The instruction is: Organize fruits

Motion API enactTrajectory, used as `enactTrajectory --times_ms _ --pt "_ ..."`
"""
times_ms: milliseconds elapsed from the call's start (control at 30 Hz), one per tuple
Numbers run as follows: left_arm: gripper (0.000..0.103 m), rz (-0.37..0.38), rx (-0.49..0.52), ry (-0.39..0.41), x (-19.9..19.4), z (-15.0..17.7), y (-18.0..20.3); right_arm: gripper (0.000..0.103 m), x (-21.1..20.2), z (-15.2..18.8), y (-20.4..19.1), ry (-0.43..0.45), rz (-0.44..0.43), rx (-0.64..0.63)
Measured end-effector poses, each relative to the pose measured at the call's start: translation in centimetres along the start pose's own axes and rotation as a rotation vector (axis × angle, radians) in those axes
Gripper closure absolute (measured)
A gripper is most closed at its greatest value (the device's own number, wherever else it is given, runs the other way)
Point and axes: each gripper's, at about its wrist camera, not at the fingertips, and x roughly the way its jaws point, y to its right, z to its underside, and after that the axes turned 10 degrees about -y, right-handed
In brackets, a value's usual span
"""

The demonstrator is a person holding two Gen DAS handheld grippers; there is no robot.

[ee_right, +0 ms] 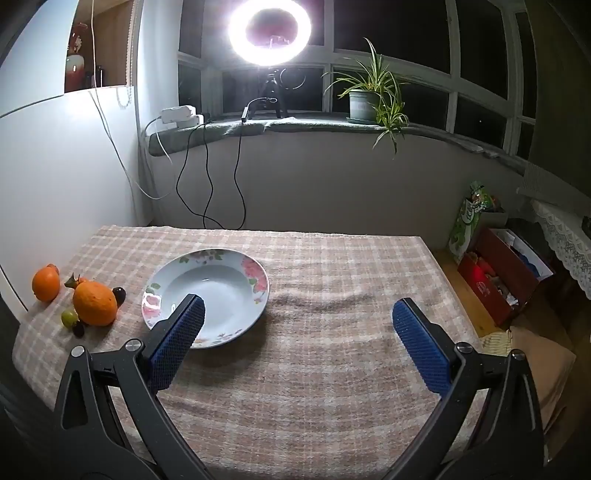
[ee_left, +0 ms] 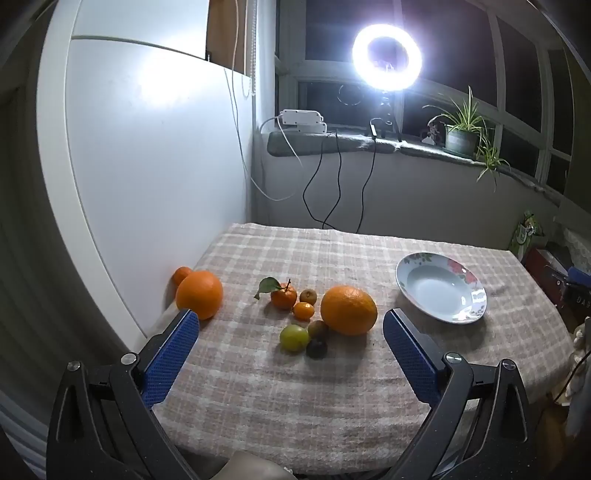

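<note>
1. Fruits lie in a loose group on the checked cloth (ee_left: 295, 387) that covers the desk, all of them on the left part of it and none in the plate (ee_left: 439, 291).
2. In my left view the big orange (ee_left: 348, 310) sits near the middle, and just beside it on the near side are a green fruit (ee_left: 294, 338), a brownish small fruit (ee_left: 317, 328) and a dark small fruit (ee_left: 317, 348) — these three are touching or almost touching.
3. Behind them I see a tangerine with a leaf (ee_left: 283, 295), a small orange fruit (ee_left: 303, 310) and one more small brownish fruit (ee_left: 307, 296), close together.
4. A second orange (ee_left: 199, 293) stands well apart at the left edge of the desk, next to the white panel (ee_left: 155, 166), with a smaller orange fruit (ee_left: 181, 275) partly hidden behind it.
5. My left gripper (ee_left: 291, 326) hangs above the near part of the cloth, its blue fingers (ee_left: 171, 362) spread wide and holding nothing.
6. My right gripper (ee_right: 298, 314) has also its fingers (ee_right: 421, 347) wide apart and empty — the left one covers a part of the plate's near rim in the picture.
7. The plate is deep, pale blue with flowers on the rim, and stands to the right of the fruit group, near the big orange but apart from it.
8. On the windowsill behind the desk are a bright ring light (ee_right: 269, 31) and a potted plant (ee_right: 364, 99).
</note>
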Motion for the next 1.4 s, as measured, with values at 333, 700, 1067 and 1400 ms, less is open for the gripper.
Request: enactTrajectory --times_ms 333,700,1067,1400 --pt "0.003 0.001 -0.003 0.001 -0.04 -0.08 -0.16 0.000 -0.13 -0.10 -0.45 -0.002 -0.010 -0.006" --pt "0.003 0.001 -0.006 0.000 -0.03 -0.20 -0.34 0.000 0.03 -0.14 -0.75 -0.010 -0.017 -0.012" --pt "0.003 0.000 -0.006 -0.002 0.02 -0.21 -0.37 0.000 0.24 -0.15 -0.93 -0.015 -0.022 -0.013" --pt "0.003 -0.001 -0.009 -0.003 0.05 -0.17 -0.37 0.000 0.31 -0.13 -0.95 -0.015 -0.023 -0.013"
